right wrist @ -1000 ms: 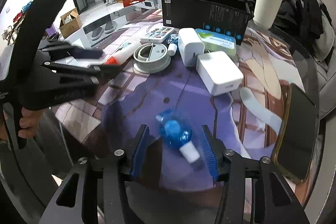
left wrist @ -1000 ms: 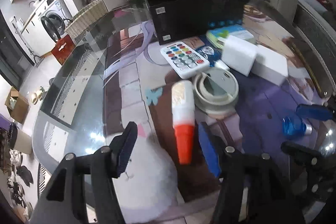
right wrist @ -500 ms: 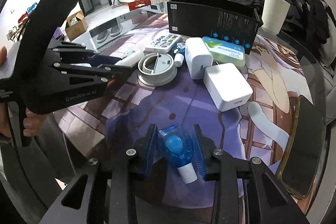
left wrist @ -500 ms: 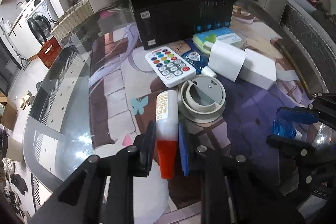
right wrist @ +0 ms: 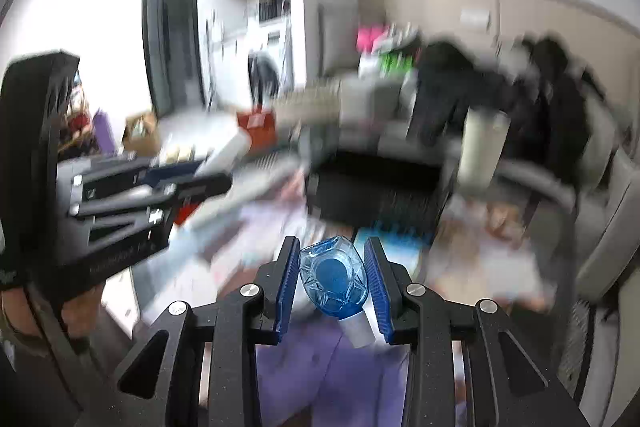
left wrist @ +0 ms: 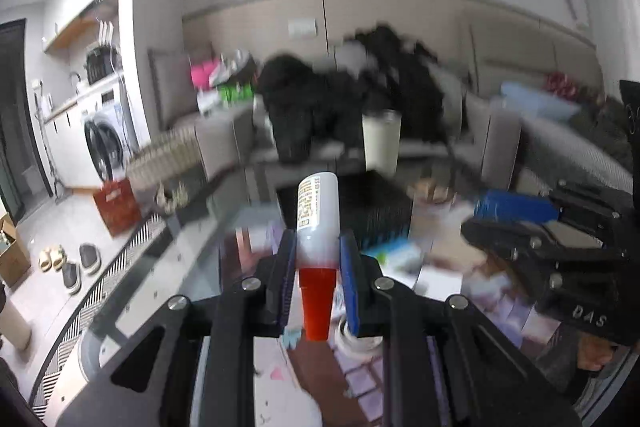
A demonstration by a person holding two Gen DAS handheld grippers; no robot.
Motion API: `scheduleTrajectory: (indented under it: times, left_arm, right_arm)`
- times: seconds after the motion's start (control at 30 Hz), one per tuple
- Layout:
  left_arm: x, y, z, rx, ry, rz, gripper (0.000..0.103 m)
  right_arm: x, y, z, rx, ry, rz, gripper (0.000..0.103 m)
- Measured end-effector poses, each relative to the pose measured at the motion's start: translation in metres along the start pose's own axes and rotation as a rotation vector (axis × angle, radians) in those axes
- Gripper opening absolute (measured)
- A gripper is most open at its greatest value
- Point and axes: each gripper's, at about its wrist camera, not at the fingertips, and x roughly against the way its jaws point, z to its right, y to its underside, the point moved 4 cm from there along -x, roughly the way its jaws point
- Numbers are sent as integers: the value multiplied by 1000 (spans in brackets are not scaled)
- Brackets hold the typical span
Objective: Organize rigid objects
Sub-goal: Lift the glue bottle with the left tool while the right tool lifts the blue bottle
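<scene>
1. Left gripper [left wrist: 316,263] is clamped on a white glue bottle [left wrist: 318,213]; its orange cap [left wrist: 317,301] points back toward the camera, and its white base points to 12 o'clock.
2. Right gripper [right wrist: 332,279] pinches a small blue clear bottle [right wrist: 334,277], whose white cap [right wrist: 358,331] sits at 5 o'clock between the pads.
3. Both views are motion-blurred: the black box [right wrist: 380,191] and the small items on the glass table [left wrist: 132,291] are smeared and hard to identify.
4. Each gripper shows in the other's view only partly, cut off at 3 o'clock and 9 o'clock.
5. At 7 o'clock, the table's curved rim borders open floor.
</scene>
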Motion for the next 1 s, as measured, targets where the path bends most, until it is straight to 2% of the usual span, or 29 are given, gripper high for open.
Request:
scheduleTrajectory:
  times: [0.13,0.33,0.47,0.6,0.8,1.0]
  left_arm:
    - [23,-10,-4,5,-3,97,19]
    - [25,-20,-13,32,4,107,19]
    - [12,-36,-13,28,2,116,19]
    - [-14,-59,-19,35,31,118,19]
    - [-57,-93,-32,55,24,145,19]
    - [-85,-109,-46,109,14,166,19]
  right_arm:
    - [33,-19,-5,62,77,175,33]
    - [47,-35,-5,44,77,223,33]
    - [46,-50,-2,23,75,247,33]
    - [29,-76,11,-8,76,272,33]
    - [-15,-115,35,-46,91,276,33]
    - [-64,-141,52,-70,109,256,33]
